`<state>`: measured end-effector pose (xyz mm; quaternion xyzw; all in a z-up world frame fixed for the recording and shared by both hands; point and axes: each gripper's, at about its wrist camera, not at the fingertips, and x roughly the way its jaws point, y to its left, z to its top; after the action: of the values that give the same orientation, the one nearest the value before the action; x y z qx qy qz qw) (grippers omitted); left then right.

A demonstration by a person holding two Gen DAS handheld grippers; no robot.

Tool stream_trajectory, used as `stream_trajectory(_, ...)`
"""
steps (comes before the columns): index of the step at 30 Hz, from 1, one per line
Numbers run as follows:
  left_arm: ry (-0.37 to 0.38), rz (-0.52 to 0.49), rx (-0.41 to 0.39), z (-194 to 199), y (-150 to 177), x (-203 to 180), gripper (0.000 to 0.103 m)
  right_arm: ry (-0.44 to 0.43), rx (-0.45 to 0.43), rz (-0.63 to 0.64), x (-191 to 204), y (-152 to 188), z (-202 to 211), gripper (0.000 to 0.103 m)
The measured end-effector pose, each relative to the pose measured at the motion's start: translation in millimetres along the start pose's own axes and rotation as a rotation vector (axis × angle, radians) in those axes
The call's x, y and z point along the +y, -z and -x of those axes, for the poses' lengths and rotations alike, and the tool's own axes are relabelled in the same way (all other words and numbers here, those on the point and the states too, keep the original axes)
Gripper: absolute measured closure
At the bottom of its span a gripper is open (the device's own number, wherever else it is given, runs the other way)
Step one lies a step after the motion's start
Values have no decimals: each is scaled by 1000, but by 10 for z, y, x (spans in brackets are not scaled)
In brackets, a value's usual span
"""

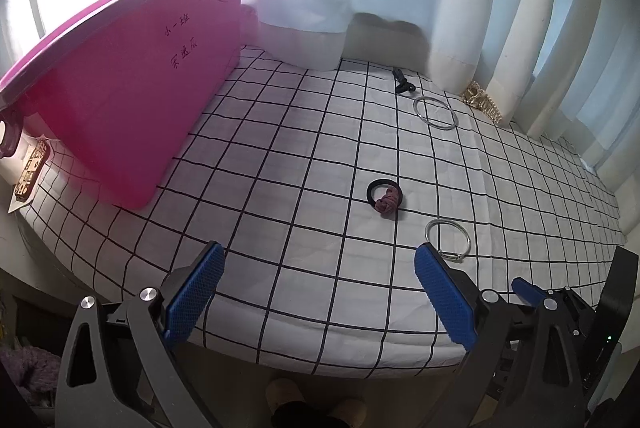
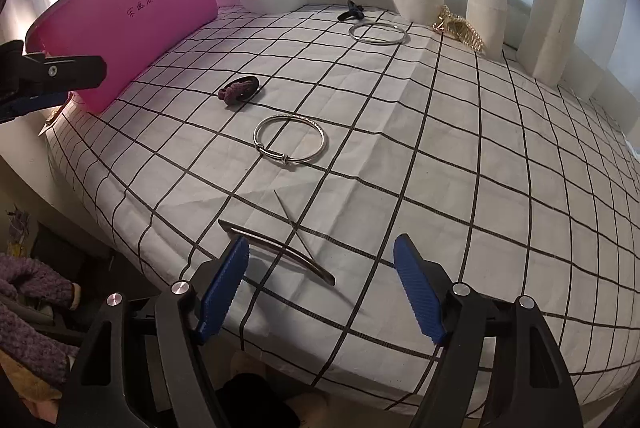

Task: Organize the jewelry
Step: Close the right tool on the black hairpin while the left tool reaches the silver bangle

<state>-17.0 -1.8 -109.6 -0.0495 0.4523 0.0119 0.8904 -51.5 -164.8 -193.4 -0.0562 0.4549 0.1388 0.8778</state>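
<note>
Pink bin (image 1: 132, 100) stands at far left, presumably the destination. My left gripper (image 1: 318, 274) hovers wide and empty short of the hair tie (image 1: 385, 197); bangle (image 2: 290, 140) lies just beyond. My right gripper (image 2: 320, 274), equally wide, straddles the metal hair clip (image 2: 276, 248), likely first pick.

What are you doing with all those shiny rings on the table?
Someone is tidying jewelry with two hand-held grippers. The left hand-held gripper and right hand-held gripper are both open and holding nothing. Two bangles, a hair tie and a metal hair clip lie on the checked cloth beside a pink bin.
</note>
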Motion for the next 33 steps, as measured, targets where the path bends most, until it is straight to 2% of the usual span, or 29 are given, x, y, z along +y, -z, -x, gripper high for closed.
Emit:
stream_trajectory(5, 15, -19, -22, -222, -5, -86, 9, 26, -81, 22, 41, 65, -1, 35)
stream_trajectory(7, 34, -15, -13, -309, -8, -134, 9, 46, -110, 13, 17, 86, 17, 49)
stream_trajectory(8, 47, -12, -14, -340, -2, -164, 9, 55, -118, 5, -7, 88, 24, 53)
stream_trajectory(10, 70, -19, -17, -393, 31, -246, 9, 70, -131, -20, -91, 77, 37, 76)
stream_trajectory(12, 85, -38, -16, -461, 75, -353, 9, 89, -144, -56, -214, 69, 42, 87)
stream_trajectory(17, 114, -63, 27, -645, 144, -636, 9, 141, -146, -118, -510, 15, 48, 87)
stream_trajectory(22, 127, -91, 37, -727, 154, -911, 9, 161, -142, -163, -778, 20, 57, 87)
stream_trajectory(28, 76, -138, 67, -906, 142, -1195, 9, 179, -143, -148, -847, 47, 54, 87)
stream_trajectory(30, 33, -173, 64, -955, 150, -1285, 7, 171, -144, -158, -867, 51, 55, 87)
stream_trajectory(33, 26, -167, 50, -964, 155, -1326, 5, 164, -145, -169, -901, 47, 54, 87)
